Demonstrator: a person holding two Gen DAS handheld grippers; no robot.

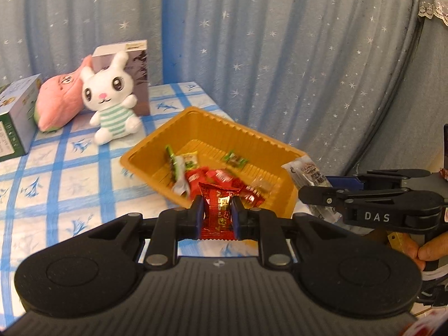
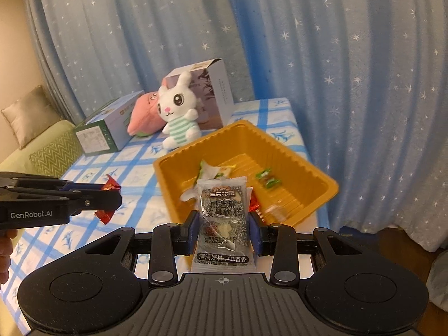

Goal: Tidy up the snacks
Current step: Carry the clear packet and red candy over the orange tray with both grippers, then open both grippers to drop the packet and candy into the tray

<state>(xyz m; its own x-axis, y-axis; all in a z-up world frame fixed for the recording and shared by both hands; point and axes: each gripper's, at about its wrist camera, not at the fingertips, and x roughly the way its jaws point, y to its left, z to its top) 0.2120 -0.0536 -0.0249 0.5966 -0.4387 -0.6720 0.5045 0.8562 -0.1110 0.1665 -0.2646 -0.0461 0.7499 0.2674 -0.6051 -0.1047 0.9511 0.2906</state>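
My left gripper (image 1: 217,215) is shut on a red candy wrapper (image 1: 217,210), held just short of the near rim of the yellow plastic tray (image 1: 212,123). My right gripper (image 2: 224,231) is shut on a clear packet of dark sesame snack (image 2: 222,218), also in front of the tray (image 2: 246,131). Several wrapped snacks lie in the tray: red ones (image 1: 224,177), green ones (image 1: 235,159) and a white one. In the left wrist view the right gripper (image 1: 310,193) comes in from the right with its packet (image 1: 308,173). In the right wrist view the left gripper (image 2: 107,196) comes in from the left with the red candy (image 2: 110,186).
A white plush rabbit (image 1: 112,95), a pink plush toy (image 1: 60,100) and two cardboard boxes (image 1: 16,117) (image 1: 137,70) stand at the back of the blue checked tablecloth (image 1: 64,173). A starred blue curtain (image 1: 280,56) hangs behind. A green sofa (image 2: 42,145) is at the left.
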